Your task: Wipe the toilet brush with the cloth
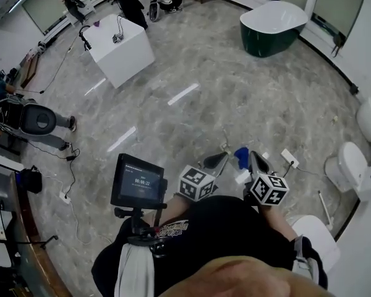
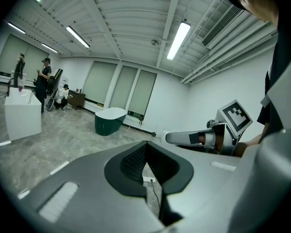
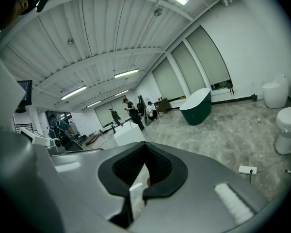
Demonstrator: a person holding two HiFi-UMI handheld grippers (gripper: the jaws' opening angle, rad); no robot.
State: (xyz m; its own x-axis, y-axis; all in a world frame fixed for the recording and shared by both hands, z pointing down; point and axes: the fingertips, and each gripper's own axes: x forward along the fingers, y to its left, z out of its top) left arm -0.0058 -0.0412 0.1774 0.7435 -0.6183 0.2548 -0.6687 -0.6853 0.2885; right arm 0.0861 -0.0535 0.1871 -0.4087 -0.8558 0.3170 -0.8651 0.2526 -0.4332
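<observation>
In the head view both grippers are held in front of the person's body, pointing away over the grey marble floor. My left gripper [image 1: 219, 159] has its jaws together with nothing between them, as the left gripper view also shows [image 2: 145, 147]. My right gripper [image 1: 255, 157] is shut and empty [image 3: 145, 152]; it also appears at the right of the left gripper view [image 2: 185, 138]. A small blue thing [image 1: 241, 155] with a white piece under it lies on the floor between the two gripper tips; I cannot tell what it is. No toilet brush or cloth is clearly recognisable.
A dark monitor [image 1: 138, 181] sits on a rig at the person's chest. Two white toilets [image 1: 352, 166] [image 3: 287, 127] stand at the right. A white power strip [image 1: 289, 158] lies on the floor. A green bathtub [image 1: 272, 25] and a white plinth [image 1: 120, 42] stand farther off, with people behind.
</observation>
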